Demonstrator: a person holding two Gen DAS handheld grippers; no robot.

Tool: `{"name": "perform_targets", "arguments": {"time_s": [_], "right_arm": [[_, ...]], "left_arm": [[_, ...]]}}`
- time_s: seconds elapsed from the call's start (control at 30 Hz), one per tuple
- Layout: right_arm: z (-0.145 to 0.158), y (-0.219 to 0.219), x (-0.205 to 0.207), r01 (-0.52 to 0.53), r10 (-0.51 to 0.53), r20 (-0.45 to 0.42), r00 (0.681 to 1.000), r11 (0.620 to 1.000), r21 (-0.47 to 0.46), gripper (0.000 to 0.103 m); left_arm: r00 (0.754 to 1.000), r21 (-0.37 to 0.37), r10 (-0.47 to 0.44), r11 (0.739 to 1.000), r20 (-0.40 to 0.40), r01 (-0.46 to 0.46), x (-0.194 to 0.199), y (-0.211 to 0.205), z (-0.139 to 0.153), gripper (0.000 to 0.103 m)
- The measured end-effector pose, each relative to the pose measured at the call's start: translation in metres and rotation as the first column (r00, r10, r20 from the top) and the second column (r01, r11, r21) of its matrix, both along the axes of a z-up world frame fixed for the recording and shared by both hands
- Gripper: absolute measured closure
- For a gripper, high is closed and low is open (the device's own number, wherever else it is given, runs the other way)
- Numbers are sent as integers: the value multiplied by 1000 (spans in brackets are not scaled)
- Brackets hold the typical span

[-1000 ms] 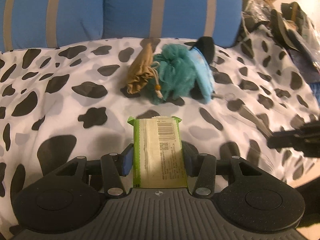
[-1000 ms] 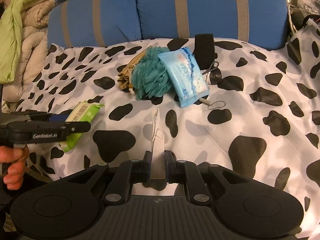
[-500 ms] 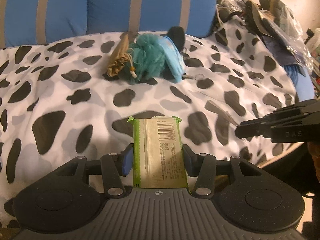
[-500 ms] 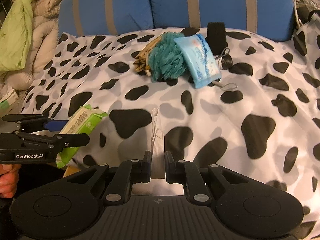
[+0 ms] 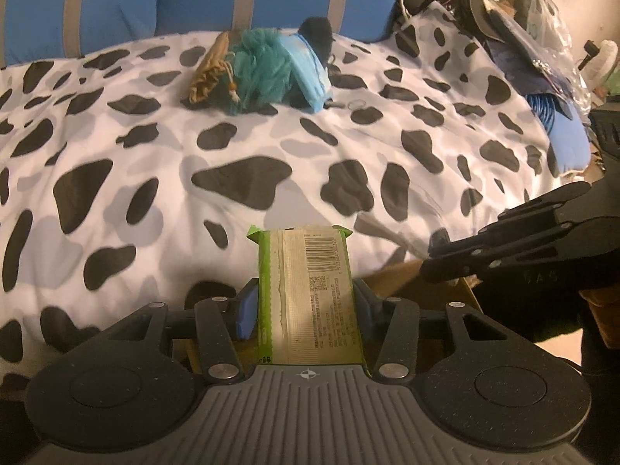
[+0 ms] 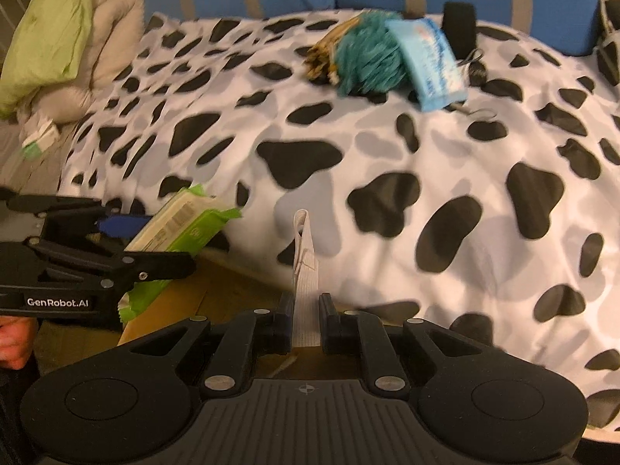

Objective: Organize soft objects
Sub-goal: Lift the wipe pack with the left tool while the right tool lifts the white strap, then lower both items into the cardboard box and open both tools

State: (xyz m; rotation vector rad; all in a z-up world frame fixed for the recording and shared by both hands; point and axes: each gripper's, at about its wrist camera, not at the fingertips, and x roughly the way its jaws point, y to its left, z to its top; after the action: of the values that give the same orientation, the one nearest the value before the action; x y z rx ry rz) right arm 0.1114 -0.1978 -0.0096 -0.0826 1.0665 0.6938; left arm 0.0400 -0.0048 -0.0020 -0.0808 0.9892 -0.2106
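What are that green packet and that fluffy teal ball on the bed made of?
The green packet looks like thin glossy plastic film: crimped ends, printed barcode label.
The teal ball seems to be bunched nylon mesh, like a bath pouf, though blur leaves that open.

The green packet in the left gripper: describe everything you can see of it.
The green packet is a soft, flat plastic wrapper, green at the edges, with a pale label panel bearing a barcode and small print. It is clamped lengthwise in the left gripper, lifted near the spotted blanket's edge. Only the fingers touch it.
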Motion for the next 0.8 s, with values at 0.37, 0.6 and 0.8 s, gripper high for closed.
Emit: {"name": "perform_targets", "arguments": {"time_s": [0.37,0.6,0.8], "right_arm": [[-18,17,-24,-125,116,-100,988,988,-88,87],[-26,23,-27,-162,145,-128,981,977,-137,86],[-26,22,-22,-133,116,-101,988,974,-181,21]], "left_arm": [[995,1,-2,1000,-99,3,-10,-2,-9,55],[985,30,8,1000,-172,-2,-6,-2,-20,54],[979,61,54,997,-196,-43,-1,3,-23,54]]}}
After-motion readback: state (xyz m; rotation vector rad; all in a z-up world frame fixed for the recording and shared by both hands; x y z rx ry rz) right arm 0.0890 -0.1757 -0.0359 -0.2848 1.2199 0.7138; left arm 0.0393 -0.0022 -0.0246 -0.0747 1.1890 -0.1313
